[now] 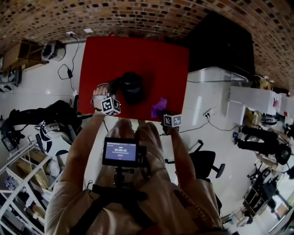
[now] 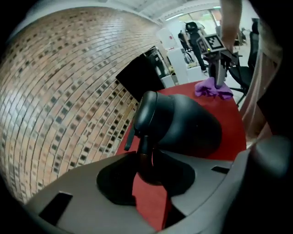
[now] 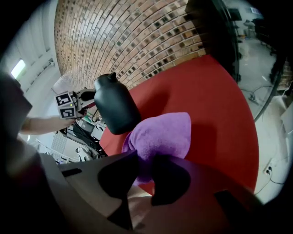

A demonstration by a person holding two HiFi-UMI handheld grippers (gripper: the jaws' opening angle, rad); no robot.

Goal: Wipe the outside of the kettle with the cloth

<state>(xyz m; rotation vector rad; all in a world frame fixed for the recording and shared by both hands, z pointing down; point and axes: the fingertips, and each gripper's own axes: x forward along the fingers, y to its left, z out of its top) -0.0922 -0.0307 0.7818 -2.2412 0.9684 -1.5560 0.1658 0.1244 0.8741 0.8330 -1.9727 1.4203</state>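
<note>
The black kettle (image 1: 132,87) is over the near left part of the red table (image 1: 138,50). My left gripper (image 1: 118,91) is shut on the kettle's handle (image 2: 145,151), which runs between its two jaws. In the right gripper view the kettle (image 3: 116,107) leans a little. The purple cloth (image 1: 159,108) hangs bunched at the table's near edge, to the right of the kettle and apart from it. My right gripper (image 3: 144,171) is shut on the cloth (image 3: 162,135). The left gripper view shows the right gripper (image 2: 219,84) and the cloth (image 2: 209,89) beyond the kettle (image 2: 183,123).
A black cabinet (image 1: 220,41) stands past the table's far right corner, before a brick wall (image 1: 138,13). A white box (image 1: 213,75) and a black office chair (image 1: 206,167) are on the right. Cables (image 1: 66,71) lie on the white floor at the left.
</note>
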